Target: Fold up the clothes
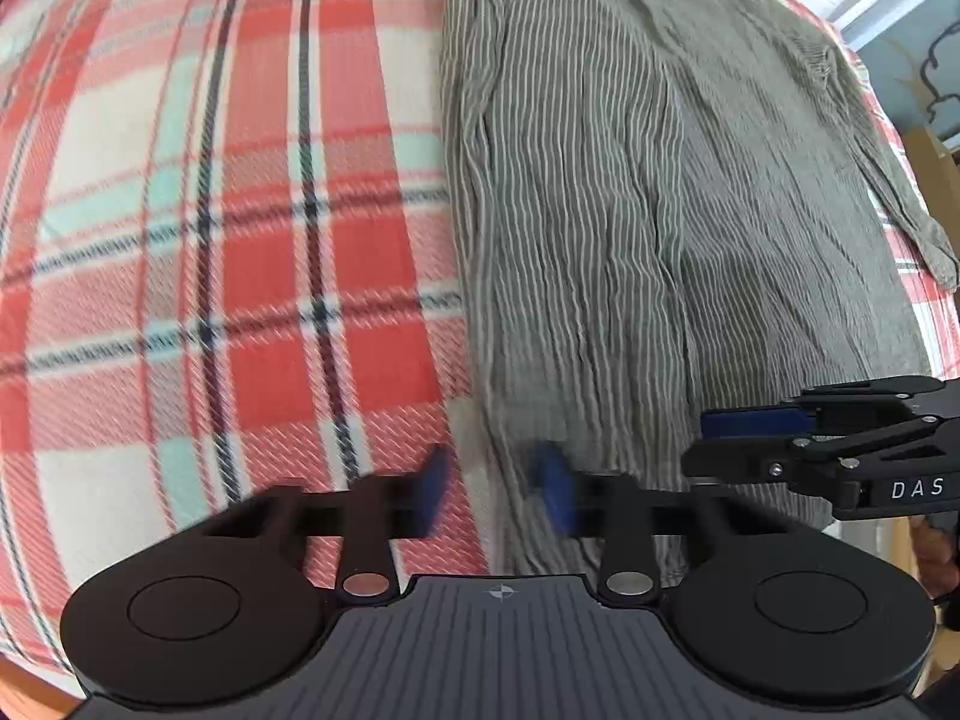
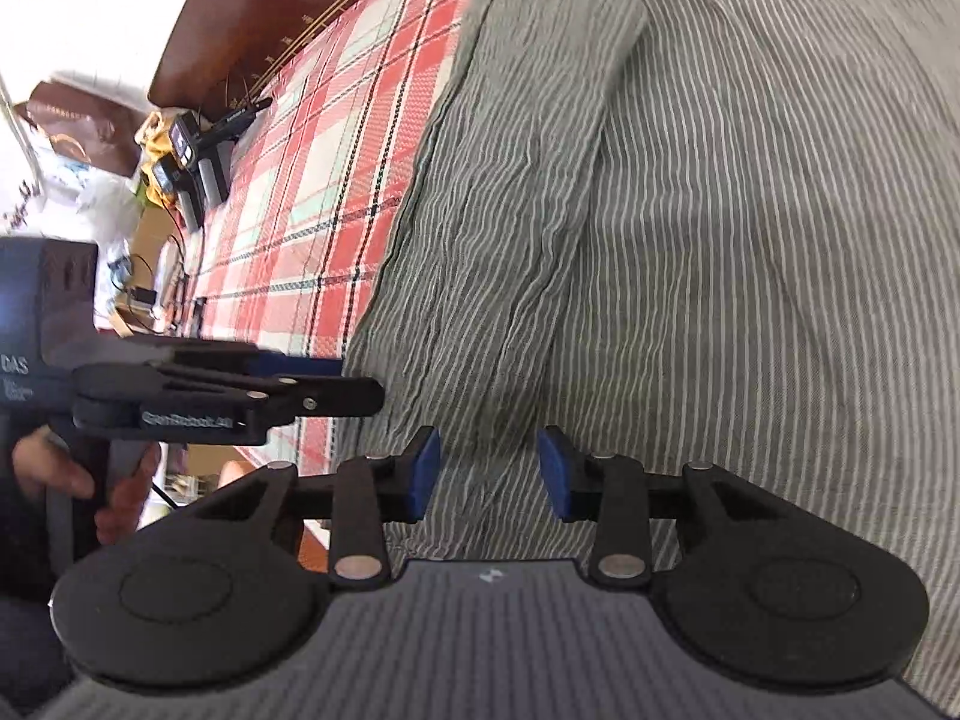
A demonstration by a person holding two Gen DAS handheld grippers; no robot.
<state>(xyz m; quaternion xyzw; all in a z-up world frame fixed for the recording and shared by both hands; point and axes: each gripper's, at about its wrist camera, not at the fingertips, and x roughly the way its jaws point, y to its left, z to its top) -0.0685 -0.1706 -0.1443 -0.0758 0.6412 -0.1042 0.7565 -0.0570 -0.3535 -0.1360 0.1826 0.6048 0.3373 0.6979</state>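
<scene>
Both tongs, left gripper (image 1: 495,495) and right gripper (image 2: 487,474), agape, empty above striped garment (image 1: 630,210); probably pinching only one layer, dragging wrinkles.

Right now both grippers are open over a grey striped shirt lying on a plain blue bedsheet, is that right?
Not quite. The sheet is not plain blue: it is a red, white and pale green check, as the left wrist view shows. The rest holds: the left gripper and the right gripper are both open over the grey striped shirt.

blur: left tool (image 1: 498,489) pads smeared | cut off: striped shirt (image 2: 750,240) by right edge | tiny: far-left clutter (image 2: 180,150) unreadable
</scene>
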